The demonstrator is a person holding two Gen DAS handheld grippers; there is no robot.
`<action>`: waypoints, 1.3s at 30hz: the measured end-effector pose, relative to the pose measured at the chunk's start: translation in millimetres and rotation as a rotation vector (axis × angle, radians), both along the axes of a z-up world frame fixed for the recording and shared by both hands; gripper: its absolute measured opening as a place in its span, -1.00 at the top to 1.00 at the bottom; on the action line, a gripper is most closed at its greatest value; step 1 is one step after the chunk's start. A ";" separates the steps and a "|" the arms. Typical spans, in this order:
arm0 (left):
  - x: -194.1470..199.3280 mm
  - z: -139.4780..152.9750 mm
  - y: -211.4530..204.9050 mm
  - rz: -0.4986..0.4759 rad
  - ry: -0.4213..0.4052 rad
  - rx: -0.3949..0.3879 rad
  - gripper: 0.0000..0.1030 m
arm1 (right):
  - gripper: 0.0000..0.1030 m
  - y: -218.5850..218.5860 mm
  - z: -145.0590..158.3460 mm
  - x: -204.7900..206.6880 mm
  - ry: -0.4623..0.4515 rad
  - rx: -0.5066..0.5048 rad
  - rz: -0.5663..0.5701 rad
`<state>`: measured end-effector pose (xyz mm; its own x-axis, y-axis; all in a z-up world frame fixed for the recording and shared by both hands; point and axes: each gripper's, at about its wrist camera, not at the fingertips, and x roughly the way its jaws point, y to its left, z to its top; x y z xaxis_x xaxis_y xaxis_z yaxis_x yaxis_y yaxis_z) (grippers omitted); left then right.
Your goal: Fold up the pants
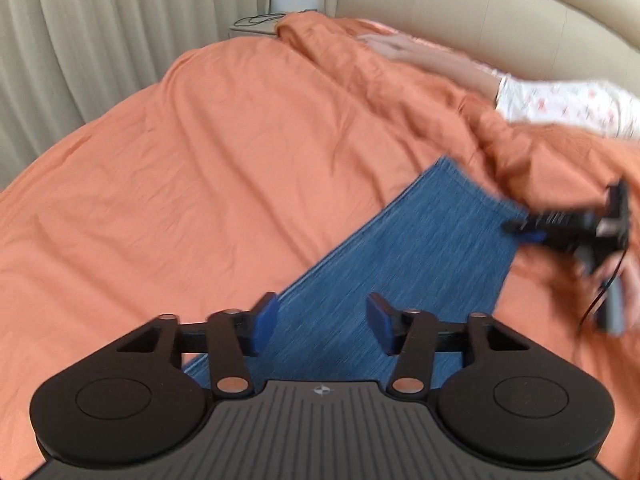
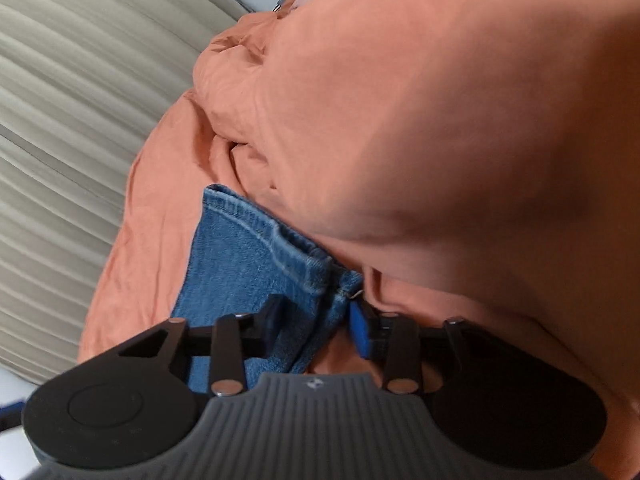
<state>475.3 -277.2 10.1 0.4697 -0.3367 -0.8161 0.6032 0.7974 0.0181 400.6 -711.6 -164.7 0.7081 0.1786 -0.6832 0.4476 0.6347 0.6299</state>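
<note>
Blue denim pants (image 1: 404,252) lie flat on the orange bedcover, running from under my left gripper toward the upper right. My left gripper (image 1: 322,322) is open and empty, hovering just above the near part of the pants. My right gripper (image 1: 524,232) shows blurred at the right edge of the left wrist view, at the pants' far end. In the right wrist view the right gripper (image 2: 316,326) has its jaws apart around the hemmed corner of the pants (image 2: 256,256); the fabric sits between the fingers, which are not closed on it.
An orange duvet (image 1: 200,160) covers the bed, bunched into a ridge (image 2: 420,140) beside the pants' far end. A floral pillow (image 1: 568,104) and beige headboard (image 1: 480,16) lie beyond. Curtains (image 1: 80,40) hang at the left. A nightstand with cables (image 1: 256,26) stands far back.
</note>
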 end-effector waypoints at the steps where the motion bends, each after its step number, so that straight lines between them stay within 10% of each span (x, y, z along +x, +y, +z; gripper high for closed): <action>1: -1.0 -9.8 0.4 0.003 -0.004 0.011 0.12 | 0.69 1.4 3.7 0.1 -0.003 -0.014 0.002; 10: 49.8 -103.7 -14.2 0.072 0.051 -0.105 0.51 | 0.82 33.4 67.2 18.5 0.001 -0.291 0.151; 19: 81.5 -152.0 -39.0 0.074 0.050 0.015 0.86 | 0.85 35.0 77.1 31.0 0.044 -0.436 0.296; 28: -3.1 -111.4 -20.2 -0.069 0.026 -0.055 0.85 | 0.86 49.2 96.6 32.2 0.029 -0.493 0.315; 39: -79.4 -137.9 -19.1 -0.076 0.149 -0.094 0.91 | 0.87 90.4 152.8 24.1 -0.035 -0.579 0.344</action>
<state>396.0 -296.3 -127.8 0.3160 -0.4447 -0.8381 0.6519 0.7436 -0.1487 424.7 -621.1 -11.9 0.6999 0.0102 -0.7142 0.1447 0.9772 0.1557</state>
